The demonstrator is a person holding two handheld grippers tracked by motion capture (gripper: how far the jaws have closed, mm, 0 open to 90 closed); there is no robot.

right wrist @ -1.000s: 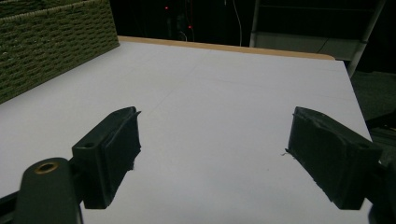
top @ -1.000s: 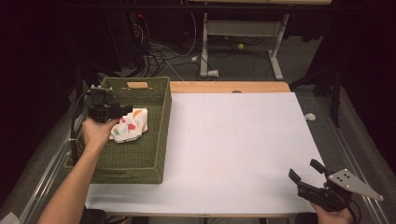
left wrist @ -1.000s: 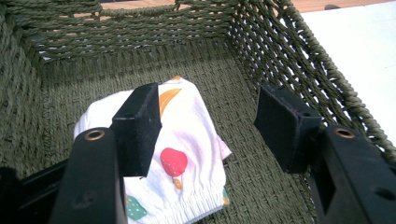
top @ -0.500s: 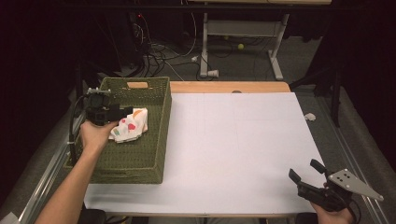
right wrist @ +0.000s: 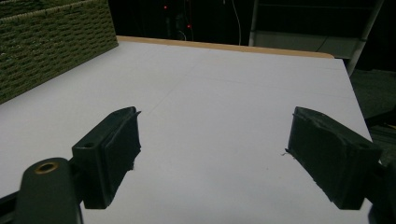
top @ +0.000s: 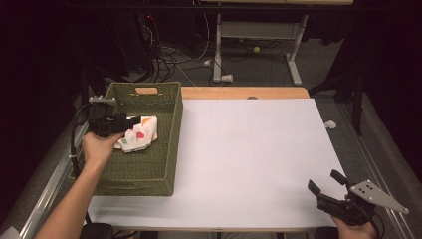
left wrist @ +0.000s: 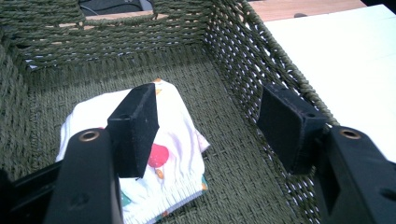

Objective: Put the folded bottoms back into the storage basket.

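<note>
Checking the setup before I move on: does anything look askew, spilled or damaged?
Nothing stands out. The folded cloth lies inside the green basket, which sits squarely at the table's left edge. The left gripper hangs open above the cloth.

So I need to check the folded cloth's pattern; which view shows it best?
The left gripper view: the folded cloth lies close below the open left gripper, white with coloured spots. The high view shows it small in the basket.

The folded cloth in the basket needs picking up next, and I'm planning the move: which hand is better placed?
Left: its tool hovers open over the cloth inside the basket. The right tool sits across the table.
</note>
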